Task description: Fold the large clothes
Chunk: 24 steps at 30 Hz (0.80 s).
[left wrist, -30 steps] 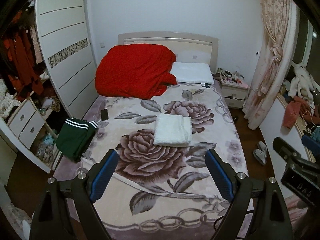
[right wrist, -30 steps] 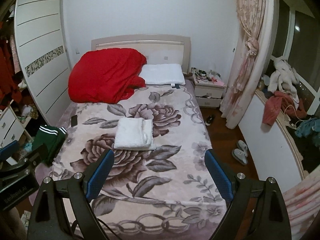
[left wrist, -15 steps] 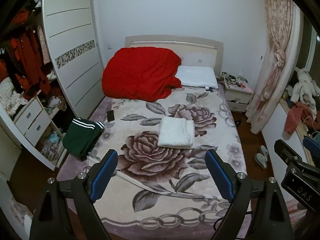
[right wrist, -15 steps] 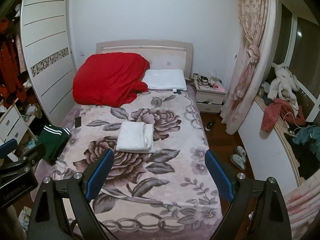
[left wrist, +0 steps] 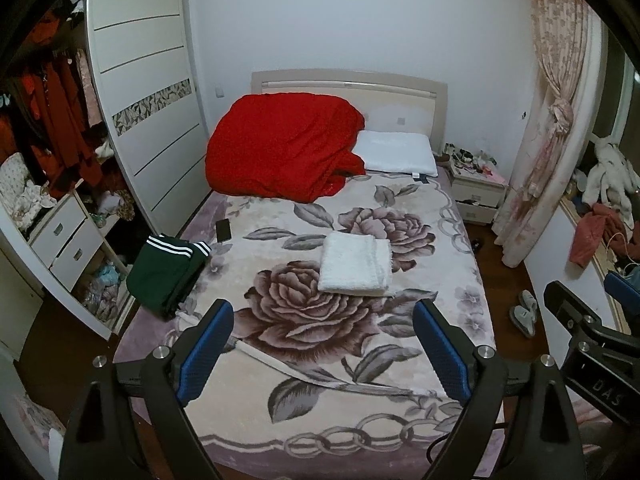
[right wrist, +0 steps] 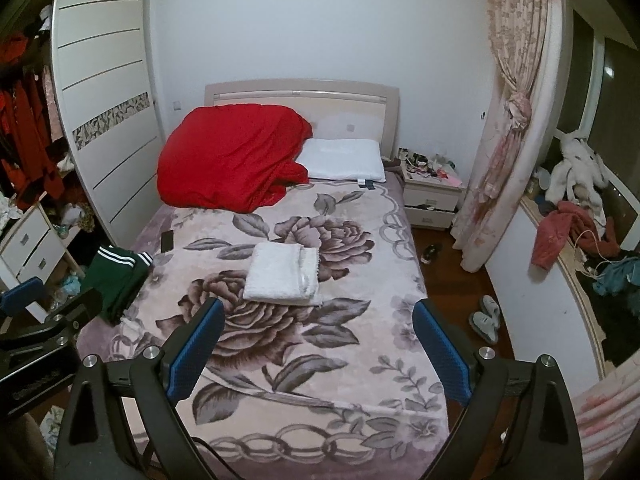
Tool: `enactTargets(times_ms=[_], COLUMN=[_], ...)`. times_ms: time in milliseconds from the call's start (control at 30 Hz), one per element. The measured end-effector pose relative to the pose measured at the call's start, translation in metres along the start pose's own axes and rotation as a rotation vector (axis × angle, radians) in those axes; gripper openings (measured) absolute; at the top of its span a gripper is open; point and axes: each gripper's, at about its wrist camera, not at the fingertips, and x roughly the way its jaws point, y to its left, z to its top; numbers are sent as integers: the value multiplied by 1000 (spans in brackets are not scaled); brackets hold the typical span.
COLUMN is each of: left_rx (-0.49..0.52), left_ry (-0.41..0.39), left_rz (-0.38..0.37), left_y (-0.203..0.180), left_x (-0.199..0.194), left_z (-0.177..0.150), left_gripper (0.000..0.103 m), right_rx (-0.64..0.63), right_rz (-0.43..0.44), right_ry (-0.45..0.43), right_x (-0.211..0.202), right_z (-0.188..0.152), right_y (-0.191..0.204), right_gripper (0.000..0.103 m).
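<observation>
Both tongs wide and empty, left tongs (left wrist: 324,344) and right tongs (right wrist: 318,342) low in frame; folded white garment (left wrist: 356,264) mid-frame on bed (left wrist: 460,320), green garment (left wrist: 166,270) at left edge.

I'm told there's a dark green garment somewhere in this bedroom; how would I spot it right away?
Start at the bed with the floral blanket, then go to its wardrobe-side edge. The folded dark green garment lies there, partly overhanging, near a black phone. White stripes along one edge distinguish it from the plain folded white towel mid-bed.
</observation>
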Motion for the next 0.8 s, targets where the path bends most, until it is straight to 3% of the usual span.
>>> enactTargets(times_ms=[800], left_rx=[-5], left_ry=[-33], left_rz=[0], left_y=[8], left_x=[-3], left_z=[6], left_gripper=[97], right_rx=[-8], right_rz=[-1], right_ry=[-19], right_x=[9], right_z=[4], right_y=[-9], right_gripper=[98])
